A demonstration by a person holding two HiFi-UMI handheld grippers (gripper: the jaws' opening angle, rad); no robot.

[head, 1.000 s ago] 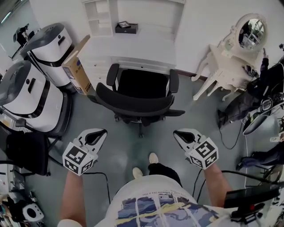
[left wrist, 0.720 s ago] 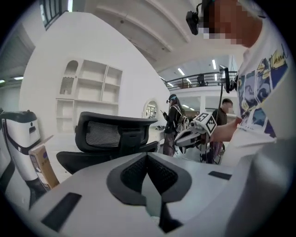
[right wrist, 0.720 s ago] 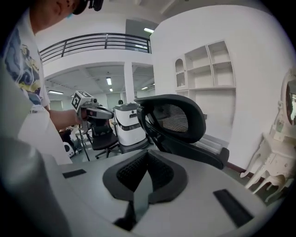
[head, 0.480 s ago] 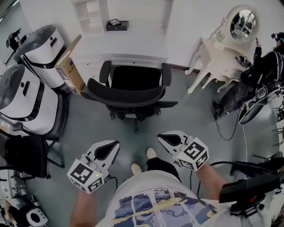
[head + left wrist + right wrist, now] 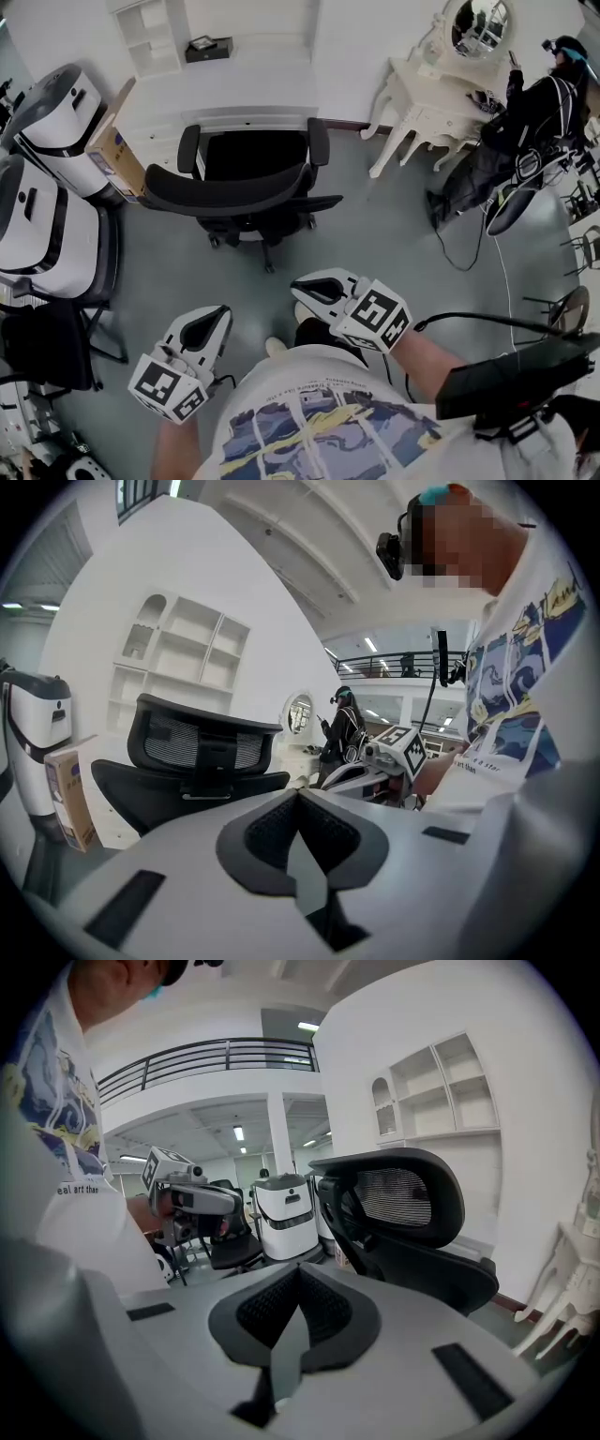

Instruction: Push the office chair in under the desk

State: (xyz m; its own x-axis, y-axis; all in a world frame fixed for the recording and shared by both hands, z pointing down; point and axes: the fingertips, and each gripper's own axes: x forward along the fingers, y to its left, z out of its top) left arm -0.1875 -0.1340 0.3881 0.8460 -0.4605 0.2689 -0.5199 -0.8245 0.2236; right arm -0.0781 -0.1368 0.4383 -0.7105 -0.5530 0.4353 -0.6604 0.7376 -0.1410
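The black office chair stands with its seat tucked under the white desk; its mesh backrest faces me and also shows in the right gripper view. My left gripper is shut and empty, held low at my left side, well back from the chair. My right gripper is shut and empty too, close to my body, pointing left. Neither touches the chair. Each gripper sees the other: the right gripper from the left view, the left gripper from the right view.
Two white-and-grey machines and a cardboard box stand left of the chair. A black chair sits at the far left. A white dressing table with a round mirror stands right, with a person in black and floor cables beyond.
Both grippers have drawn back from the chair toward my body, the right one swinging left. The view has shifted right and backward, so the chair and desk now sit further left and up.
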